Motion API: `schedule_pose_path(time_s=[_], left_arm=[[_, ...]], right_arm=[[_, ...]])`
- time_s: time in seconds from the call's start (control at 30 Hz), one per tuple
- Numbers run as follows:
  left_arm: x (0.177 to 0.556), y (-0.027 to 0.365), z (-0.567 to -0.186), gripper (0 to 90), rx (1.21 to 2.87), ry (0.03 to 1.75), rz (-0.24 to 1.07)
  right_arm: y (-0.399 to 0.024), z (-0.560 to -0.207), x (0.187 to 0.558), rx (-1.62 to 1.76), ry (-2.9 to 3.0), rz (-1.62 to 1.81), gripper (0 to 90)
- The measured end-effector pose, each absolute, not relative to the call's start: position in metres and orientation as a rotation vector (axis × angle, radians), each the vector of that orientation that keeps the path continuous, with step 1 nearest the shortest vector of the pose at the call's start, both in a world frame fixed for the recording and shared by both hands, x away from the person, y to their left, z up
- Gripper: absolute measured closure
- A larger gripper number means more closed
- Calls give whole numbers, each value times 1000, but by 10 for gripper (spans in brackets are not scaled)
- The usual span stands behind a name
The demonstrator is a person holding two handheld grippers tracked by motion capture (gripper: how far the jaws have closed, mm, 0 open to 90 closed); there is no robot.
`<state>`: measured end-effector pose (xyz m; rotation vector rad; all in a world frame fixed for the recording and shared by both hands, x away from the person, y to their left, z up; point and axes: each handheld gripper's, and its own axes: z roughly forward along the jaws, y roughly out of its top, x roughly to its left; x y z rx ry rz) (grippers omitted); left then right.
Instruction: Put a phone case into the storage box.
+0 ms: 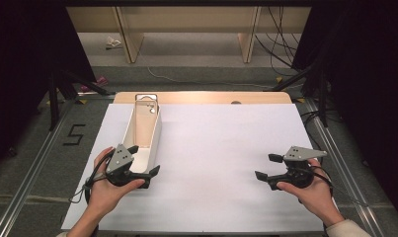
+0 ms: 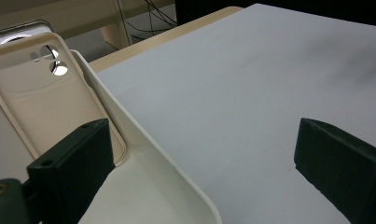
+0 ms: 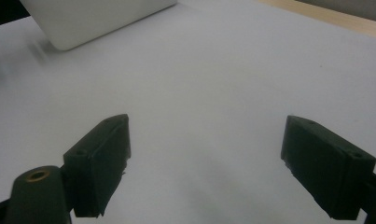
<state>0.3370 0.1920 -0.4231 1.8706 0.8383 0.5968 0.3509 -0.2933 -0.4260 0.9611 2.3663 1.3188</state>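
Partly hidden behind the wide-open left gripper (image 1: 146, 160), the long cream plastic tray (image 1: 156, 133) runs lengthwise away from the person, holding a beige phone case (image 2: 45, 102); the right gripper (image 1: 265, 167) is wide too.

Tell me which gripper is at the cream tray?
The left gripper: its open jaws straddle the near wall of the cream tray. The right gripper hovers open over bare white table.

Cream tray (image 1: 154, 133), beige phone case (image 2: 45, 100), white table (image 1: 226, 163)
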Motion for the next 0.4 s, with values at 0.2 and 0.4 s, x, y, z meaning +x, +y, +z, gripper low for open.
schedule_pose_path(time_s=[0.2,0.4], left_arm=[[337,191,-424,39,1869,834,609],[337,191,-425,39,1868,840,607]], right_arm=[[-292,-426,351,958,2369,1322,168],[-292,-427,351,959,2369,1323,168]])
